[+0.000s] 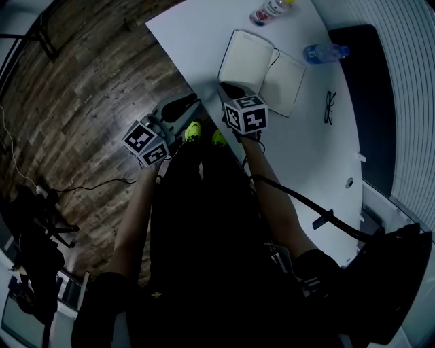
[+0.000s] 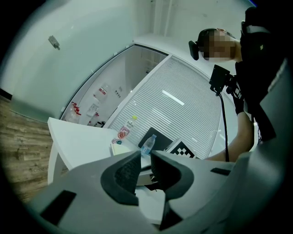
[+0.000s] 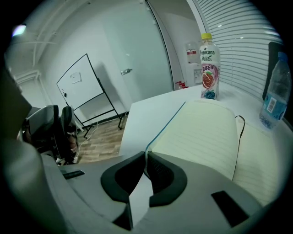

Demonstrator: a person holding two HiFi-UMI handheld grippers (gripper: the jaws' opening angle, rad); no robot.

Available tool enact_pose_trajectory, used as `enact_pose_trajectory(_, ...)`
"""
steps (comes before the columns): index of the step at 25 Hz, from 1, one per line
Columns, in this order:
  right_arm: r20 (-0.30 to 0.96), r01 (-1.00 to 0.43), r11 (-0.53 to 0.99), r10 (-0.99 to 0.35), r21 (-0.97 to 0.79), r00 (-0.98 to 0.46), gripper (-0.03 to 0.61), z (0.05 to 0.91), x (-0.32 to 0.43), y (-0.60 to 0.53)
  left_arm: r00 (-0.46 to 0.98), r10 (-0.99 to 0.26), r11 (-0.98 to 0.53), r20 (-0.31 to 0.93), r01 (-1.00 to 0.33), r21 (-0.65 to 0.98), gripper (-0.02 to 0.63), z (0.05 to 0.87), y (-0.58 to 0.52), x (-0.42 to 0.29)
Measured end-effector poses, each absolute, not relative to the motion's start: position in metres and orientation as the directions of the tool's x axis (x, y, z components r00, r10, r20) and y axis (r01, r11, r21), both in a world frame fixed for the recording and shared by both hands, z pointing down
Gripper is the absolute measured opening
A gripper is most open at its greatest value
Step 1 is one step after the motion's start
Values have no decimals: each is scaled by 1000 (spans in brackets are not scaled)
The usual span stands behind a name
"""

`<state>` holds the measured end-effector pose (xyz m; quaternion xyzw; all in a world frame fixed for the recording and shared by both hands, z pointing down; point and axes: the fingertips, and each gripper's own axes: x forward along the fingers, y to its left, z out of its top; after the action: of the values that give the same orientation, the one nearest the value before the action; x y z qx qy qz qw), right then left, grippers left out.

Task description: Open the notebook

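The notebook [image 1: 262, 64] lies spread open on the white table [image 1: 204, 34], its cream lined pages up [image 3: 201, 132]. My right gripper [image 1: 231, 90] is at its near left corner. In the right gripper view the thin blue-edged cover runs between the pads, and the right gripper [image 3: 145, 157] is shut on it. My left gripper [image 1: 196, 100] hangs just off the table's near edge, left of the notebook. In the left gripper view the left gripper [image 2: 146, 157] has a narrow gap between its pads and nothing in it.
A juice bottle [image 1: 268, 10] [image 3: 208, 68] stands beyond the notebook, and a water bottle [image 1: 326, 52] [image 3: 274, 93] lies to its right. Glasses [image 1: 329, 107] rest on the table's right side. Wooden floor [image 1: 81, 88] lies to the left, and a whiteboard [image 3: 87, 87] stands further off.
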<state>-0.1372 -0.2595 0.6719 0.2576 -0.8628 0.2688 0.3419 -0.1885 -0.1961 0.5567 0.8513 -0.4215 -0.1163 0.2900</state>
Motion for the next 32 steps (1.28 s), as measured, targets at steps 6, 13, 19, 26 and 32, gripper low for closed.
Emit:
enact_pose_trajectory(6, 740, -629, 720, -245, -293, -626, 46, 681, -139, -260, 607, -793, -464, 50, -655, 597, 67, 559, -196, -193)
enact_pose_trajectory(13, 744, -632, 708, -229, -314, -627, 46, 688, -139, -260, 600, -798, -460, 46, -658, 596, 67, 559, -195, -193)
enact_pose_trajectory(19, 738, -628, 697, -211, -346, -641, 46, 690, -141, -259, 603, -796, -463, 47, -657, 595, 67, 557, -195, -193)
enact_pose_trajectory(26, 736, -618, 697, -193, -362, -649, 46, 689, -143, -258, 607, -794, -474, 39, -658, 585, 68, 550, -195, -188)
enact_pose_trajectory(32, 710, -570, 714, -146, -407, -689, 74, 687, -153, -250, 608, -793, -477, 40, -661, 579, 67, 546, -191, -187)
